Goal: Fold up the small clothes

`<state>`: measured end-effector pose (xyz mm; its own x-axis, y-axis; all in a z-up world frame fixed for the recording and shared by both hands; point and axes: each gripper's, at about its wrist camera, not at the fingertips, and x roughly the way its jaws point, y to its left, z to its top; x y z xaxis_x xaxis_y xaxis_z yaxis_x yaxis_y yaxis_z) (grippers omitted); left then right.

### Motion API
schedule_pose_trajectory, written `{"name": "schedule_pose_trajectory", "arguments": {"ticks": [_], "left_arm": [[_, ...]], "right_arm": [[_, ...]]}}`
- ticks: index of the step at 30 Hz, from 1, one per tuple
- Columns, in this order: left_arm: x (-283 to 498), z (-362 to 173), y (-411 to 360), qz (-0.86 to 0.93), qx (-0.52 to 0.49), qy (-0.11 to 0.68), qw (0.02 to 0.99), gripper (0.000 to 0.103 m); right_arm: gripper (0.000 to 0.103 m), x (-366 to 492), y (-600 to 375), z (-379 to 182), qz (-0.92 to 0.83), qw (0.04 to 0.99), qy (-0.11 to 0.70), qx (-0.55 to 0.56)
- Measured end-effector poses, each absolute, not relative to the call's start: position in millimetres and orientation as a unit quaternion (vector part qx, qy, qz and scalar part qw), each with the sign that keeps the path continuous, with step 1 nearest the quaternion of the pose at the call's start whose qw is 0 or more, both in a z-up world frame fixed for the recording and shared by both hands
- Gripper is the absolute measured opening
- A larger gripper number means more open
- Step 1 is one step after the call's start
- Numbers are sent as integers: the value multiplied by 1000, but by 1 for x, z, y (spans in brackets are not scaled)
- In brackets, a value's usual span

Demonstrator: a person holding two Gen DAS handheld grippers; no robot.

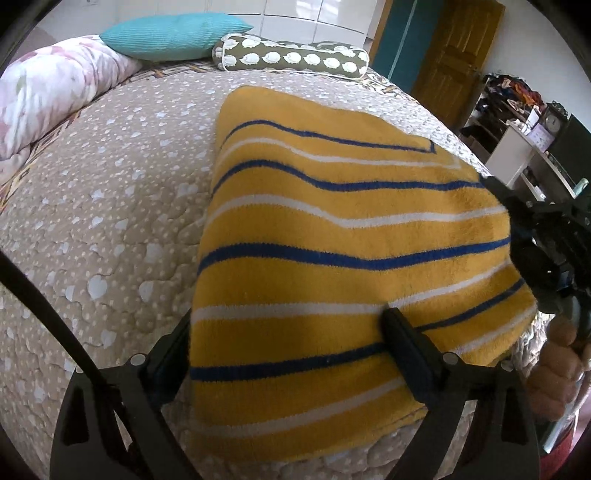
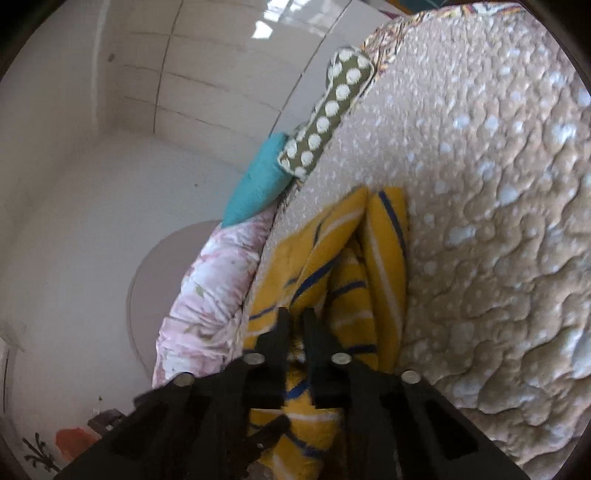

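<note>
Right gripper (image 2: 295, 317): I've pinched the yellow striped cloth (image 1: 332, 240).
Left gripper (image 1: 291, 332): wide open, straddling cloth, holding nothing.
Risk: thick pile could slip my pinch, undoing the fold.

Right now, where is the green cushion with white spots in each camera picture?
Left wrist view: green cushion lies at the top centre, right of the turquoise pillow.
Right wrist view: green cushion runs diagonally, upper centre.
Shared landmark: turquoise pillow, next to the cushion in both.

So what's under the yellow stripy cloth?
The yellow striped cloth lies on the beige quilted bedspread, which shows all around it. Whatever sits directly beneath the cloth or inside its folds is covered.
</note>
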<state>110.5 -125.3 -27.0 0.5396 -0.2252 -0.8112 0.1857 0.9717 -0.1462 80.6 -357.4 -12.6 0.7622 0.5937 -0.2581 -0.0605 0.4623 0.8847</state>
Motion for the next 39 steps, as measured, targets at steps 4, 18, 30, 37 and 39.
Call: {"name": "schedule_pose_trajectory", "arguments": {"ticks": [4, 18, 30, 37, 39], "left_arm": [[112, -27, -126, -114, -19, 466, 877, 95], [109, -29, -125, -116, -17, 454, 883, 96], [105, -30, -123, -120, -24, 439, 890, 96], [103, -29, -124, -121, -27, 434, 892, 96], [102, -29, -123, -120, -26, 434, 892, 96]], "right_arm": [[3, 75, -368, -15, 169, 811, 278, 487], [4, 68, -341, 26, 180, 849, 279, 412], [8, 44, -368, 17, 33, 869, 321, 375], [18, 22, -309, 50, 97, 894, 334, 282], [20, 28, -306, 32, 90, 884, 358, 286]]}}
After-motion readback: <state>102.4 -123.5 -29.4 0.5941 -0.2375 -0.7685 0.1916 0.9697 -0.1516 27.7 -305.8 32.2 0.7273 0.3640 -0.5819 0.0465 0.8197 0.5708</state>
